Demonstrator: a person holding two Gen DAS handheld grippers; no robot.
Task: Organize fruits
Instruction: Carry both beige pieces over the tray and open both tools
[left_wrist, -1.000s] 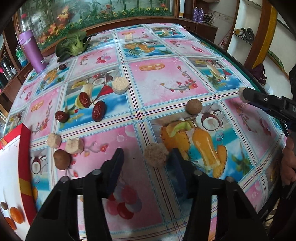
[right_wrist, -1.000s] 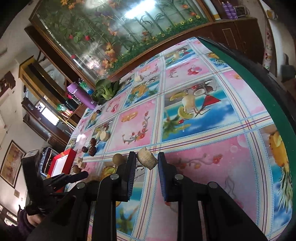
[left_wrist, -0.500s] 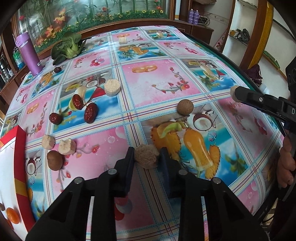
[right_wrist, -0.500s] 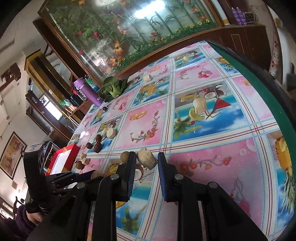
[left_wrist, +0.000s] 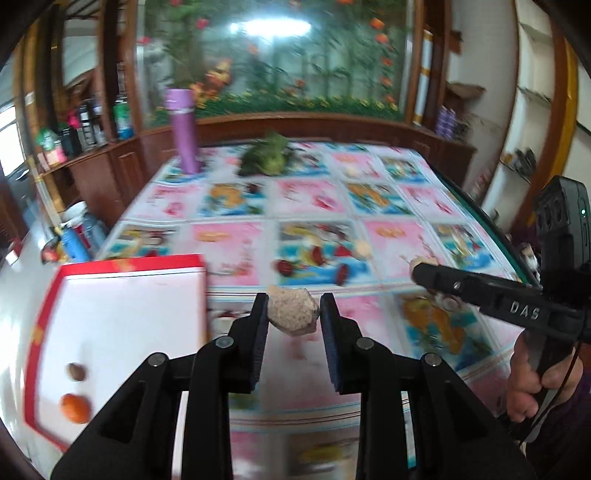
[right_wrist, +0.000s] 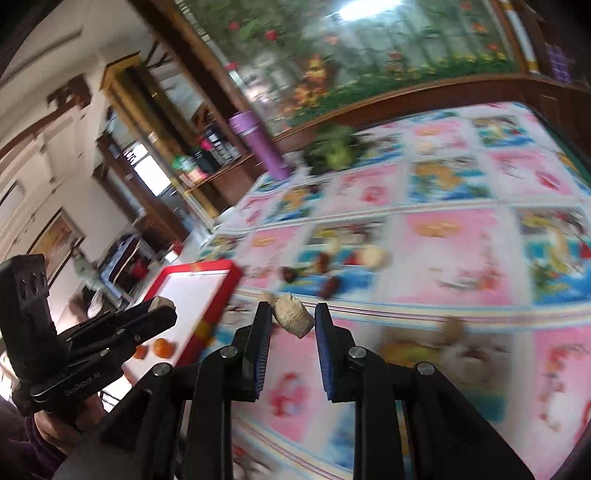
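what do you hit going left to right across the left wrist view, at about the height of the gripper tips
red-rimmed white tray → left gripper shut on a beige chunk → right gripper, seen side-on, with a pale piece at its tip → the hand that holds it

- A large glass panel (left_wrist: 273, 55) painted with bamboo and flowers fills the back wall, reflecting a bright light.
- Dark wooden shelving (right_wrist: 155, 122) stands left, holding bottles.
- White walls (right_wrist: 48, 92); a framed picture (right_wrist: 55, 240) hangs left.
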